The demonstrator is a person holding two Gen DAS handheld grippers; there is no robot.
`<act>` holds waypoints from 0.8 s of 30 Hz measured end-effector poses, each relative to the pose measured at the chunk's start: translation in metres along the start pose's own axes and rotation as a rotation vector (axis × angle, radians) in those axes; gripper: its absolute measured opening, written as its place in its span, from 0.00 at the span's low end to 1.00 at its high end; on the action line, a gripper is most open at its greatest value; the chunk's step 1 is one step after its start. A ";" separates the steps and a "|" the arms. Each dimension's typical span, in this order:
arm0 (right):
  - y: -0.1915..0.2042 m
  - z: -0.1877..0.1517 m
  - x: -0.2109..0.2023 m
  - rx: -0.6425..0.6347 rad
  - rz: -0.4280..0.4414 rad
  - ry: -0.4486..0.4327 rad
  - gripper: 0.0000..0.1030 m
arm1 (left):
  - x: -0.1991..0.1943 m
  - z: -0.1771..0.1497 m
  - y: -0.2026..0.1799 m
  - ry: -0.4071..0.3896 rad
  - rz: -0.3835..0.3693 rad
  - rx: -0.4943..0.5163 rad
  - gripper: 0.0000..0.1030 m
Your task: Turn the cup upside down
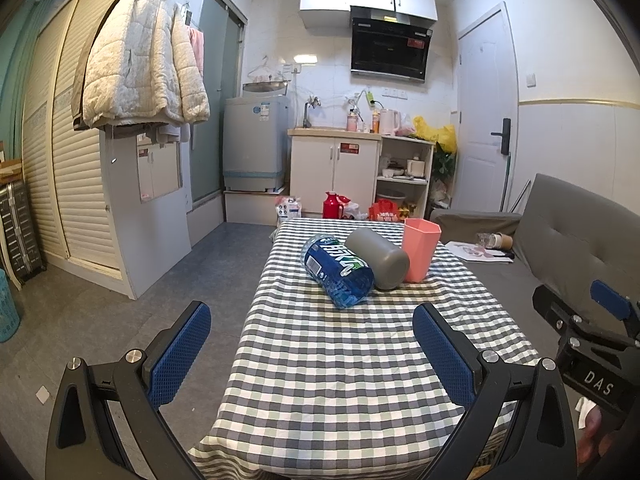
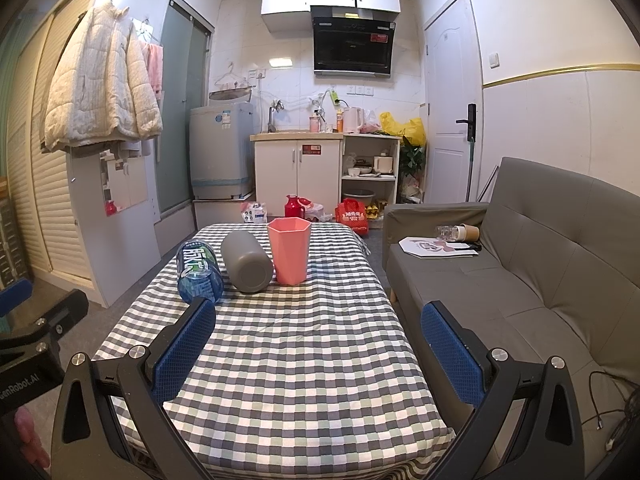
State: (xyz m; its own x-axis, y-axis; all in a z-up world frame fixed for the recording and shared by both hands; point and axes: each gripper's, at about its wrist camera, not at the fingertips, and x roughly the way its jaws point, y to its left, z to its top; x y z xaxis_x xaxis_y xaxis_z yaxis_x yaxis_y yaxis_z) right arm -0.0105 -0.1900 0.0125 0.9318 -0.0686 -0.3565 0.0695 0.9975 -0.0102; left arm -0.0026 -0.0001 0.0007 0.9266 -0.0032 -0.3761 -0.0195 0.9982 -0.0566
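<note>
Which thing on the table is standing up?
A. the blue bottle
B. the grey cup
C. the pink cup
C. The pink cup stands upright with its open mouth on top, while the blue bottle and the grey cup both lie on their sides.

Pink faceted cup (image 2: pixel 289 250) stands upright, mouth up, touching the lying grey cup (image 2: pixel 246 262).

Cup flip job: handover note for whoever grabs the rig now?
Left gripper: open, holding nothing, at the table's near end.
Right gripper: open, holding nothing, same end.
Pink cup: upright, mouth up, at the far end of the table, beside the grey cup lying on its side; bottle lies left of that.
Done: nothing.
Left: reach, grasp the pink cup, flip it.
</note>
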 end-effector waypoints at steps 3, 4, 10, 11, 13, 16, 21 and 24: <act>-0.002 0.003 0.003 0.010 0.018 0.017 1.00 | 0.007 0.003 0.006 0.040 0.004 -0.018 1.00; -0.004 0.004 0.006 0.017 0.028 0.024 1.00 | 0.011 0.005 0.007 0.060 0.007 -0.020 1.00; -0.006 0.020 0.042 -0.035 0.052 0.085 1.00 | 0.052 0.016 0.013 0.192 0.046 -0.037 1.00; -0.008 0.024 0.050 -0.038 0.059 0.094 1.00 | 0.062 0.019 0.014 0.205 0.051 -0.042 1.00; -0.011 0.034 0.069 -0.032 0.071 0.106 1.00 | 0.077 0.023 0.014 0.223 0.060 -0.039 1.00; -0.010 0.049 0.106 -0.041 0.089 0.136 1.00 | 0.108 0.027 0.011 0.272 0.086 -0.020 1.00; 0.001 0.062 0.171 -0.068 0.104 0.191 1.00 | 0.150 0.026 0.004 0.333 0.097 -0.012 1.00; 0.010 0.064 0.208 -0.073 0.113 0.222 1.00 | 0.172 0.024 0.003 0.363 0.096 -0.039 1.00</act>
State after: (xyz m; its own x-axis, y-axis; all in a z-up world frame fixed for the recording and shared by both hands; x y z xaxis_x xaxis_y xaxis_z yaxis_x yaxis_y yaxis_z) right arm 0.2071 -0.1958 -0.0021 0.8308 0.0405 -0.5551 -0.0639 0.9977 -0.0229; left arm 0.1660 0.0040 -0.0424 0.7263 0.0626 -0.6845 -0.1212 0.9919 -0.0378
